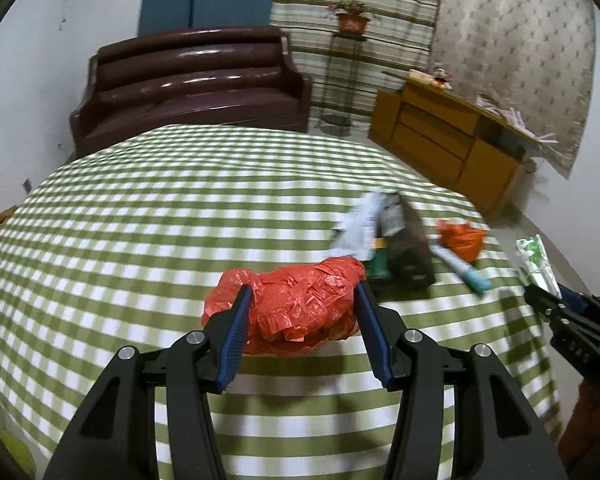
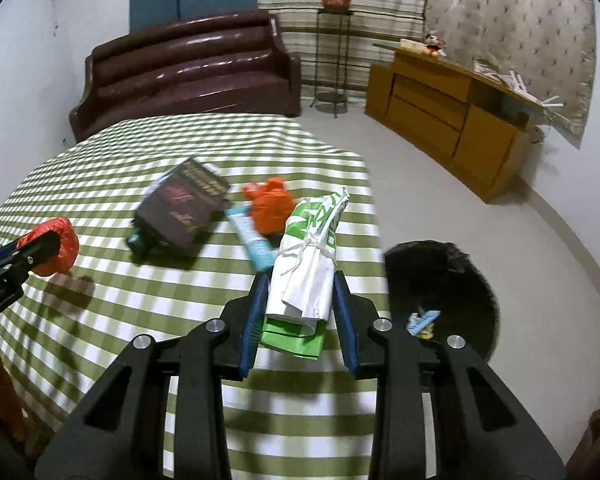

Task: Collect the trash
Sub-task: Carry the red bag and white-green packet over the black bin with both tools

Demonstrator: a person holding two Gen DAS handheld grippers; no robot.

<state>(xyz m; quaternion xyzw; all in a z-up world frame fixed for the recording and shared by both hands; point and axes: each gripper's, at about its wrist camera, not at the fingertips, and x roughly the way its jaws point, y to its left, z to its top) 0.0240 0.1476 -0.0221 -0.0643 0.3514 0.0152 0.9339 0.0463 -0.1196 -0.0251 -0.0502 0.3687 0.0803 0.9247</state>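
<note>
My left gripper (image 1: 302,296) is shut on a crumpled red plastic bag (image 1: 296,308) and holds it over the green checked tablecloth (image 1: 140,216); it also shows in the right wrist view (image 2: 58,246). My right gripper (image 2: 300,292) is shut on a tied white and green plastic bag (image 2: 308,264), held above the table's right edge; the bag also shows in the left wrist view (image 1: 536,260). On the table lie a dark box (image 2: 182,206), a small orange bag (image 2: 270,204) and a white and teal tube (image 2: 254,240).
A black trash bin (image 2: 440,292) with some scraps inside stands on the floor right of the table. A brown sofa (image 2: 188,72), a plant stand (image 2: 334,44) and a wooden cabinet (image 2: 448,116) line the far walls.
</note>
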